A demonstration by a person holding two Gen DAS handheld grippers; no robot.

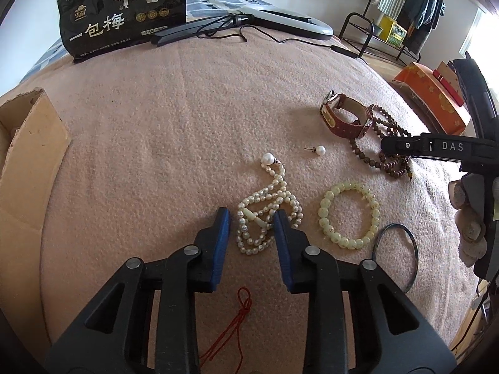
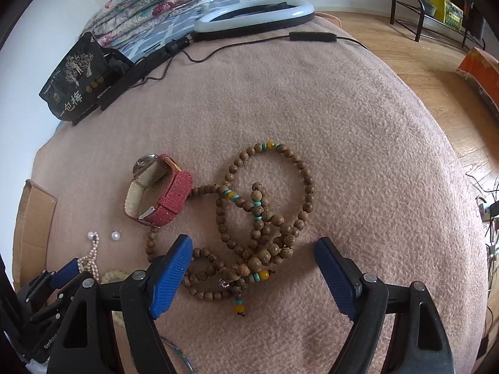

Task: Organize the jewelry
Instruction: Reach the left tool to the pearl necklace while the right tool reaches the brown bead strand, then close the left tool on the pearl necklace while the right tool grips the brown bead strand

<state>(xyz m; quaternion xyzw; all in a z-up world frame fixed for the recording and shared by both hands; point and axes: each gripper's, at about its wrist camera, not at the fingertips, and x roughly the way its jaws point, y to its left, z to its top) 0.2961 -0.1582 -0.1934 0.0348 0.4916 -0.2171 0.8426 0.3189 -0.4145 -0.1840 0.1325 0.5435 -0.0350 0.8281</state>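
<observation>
Pearl necklace (image 1: pixel 268 215): heaped on pink blanket (image 1: pixel 187 124), between left gripper (image 1: pixel 253 218) pads, jaws narrow, grip unclear.
Right gripper (image 2: pixel 252 249): wide, over wooden beads (image 2: pixel 265 218).

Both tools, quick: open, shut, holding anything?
Left tool: open, fingers astride the pearl necklace, not visibly pinching it.
Right tool: open, empty, over the wooden bead strand.

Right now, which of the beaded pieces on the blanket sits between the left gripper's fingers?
The white pearl necklace, bunched between the left gripper fingers. The pale green bead bracelet lies beside it; the brown wooden beads lie under the right gripper.
</observation>
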